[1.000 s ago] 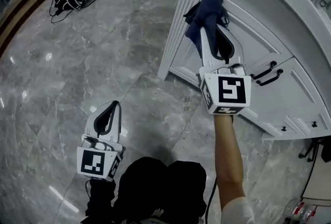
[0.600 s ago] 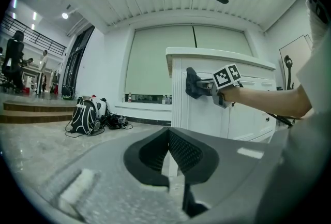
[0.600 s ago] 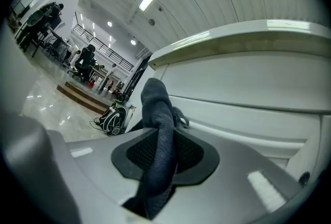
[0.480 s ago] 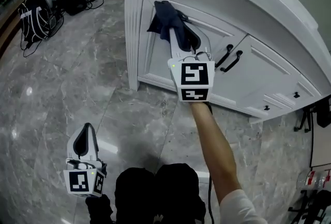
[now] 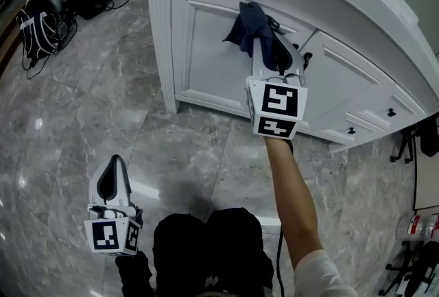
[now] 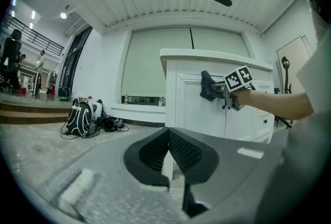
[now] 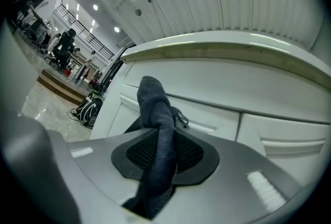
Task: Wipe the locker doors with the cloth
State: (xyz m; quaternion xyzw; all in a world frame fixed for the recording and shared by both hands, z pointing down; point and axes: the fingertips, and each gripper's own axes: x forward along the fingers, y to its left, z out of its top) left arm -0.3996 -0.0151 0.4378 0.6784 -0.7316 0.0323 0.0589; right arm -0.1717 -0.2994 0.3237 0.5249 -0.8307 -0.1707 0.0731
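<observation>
A dark blue cloth (image 5: 248, 25) is pinched in my right gripper (image 5: 263, 38), which is shut on it and presses it against the upper right part of a white cabinet door (image 5: 206, 49). In the right gripper view the cloth (image 7: 158, 130) runs up between the jaws and bunches against the door panel (image 7: 217, 114). My left gripper (image 5: 114, 167) hangs low over the marble floor, apart from the cabinet, jaws closed on nothing. The left gripper view shows its closed jaws (image 6: 169, 158) with the cabinet (image 6: 186, 99) and the cloth (image 6: 208, 86) far ahead.
Black door handles (image 5: 305, 59) sit just right of the cloth. Drawers with small knobs (image 5: 389, 112) lie farther right. Backpacks and cables (image 5: 41, 7) lie on the floor at the far left. A black stand (image 5: 405, 145) is at the right edge.
My right gripper has carried the cloth to the right across the door, towards the black handles. The left gripper has stayed low near the floor.
</observation>
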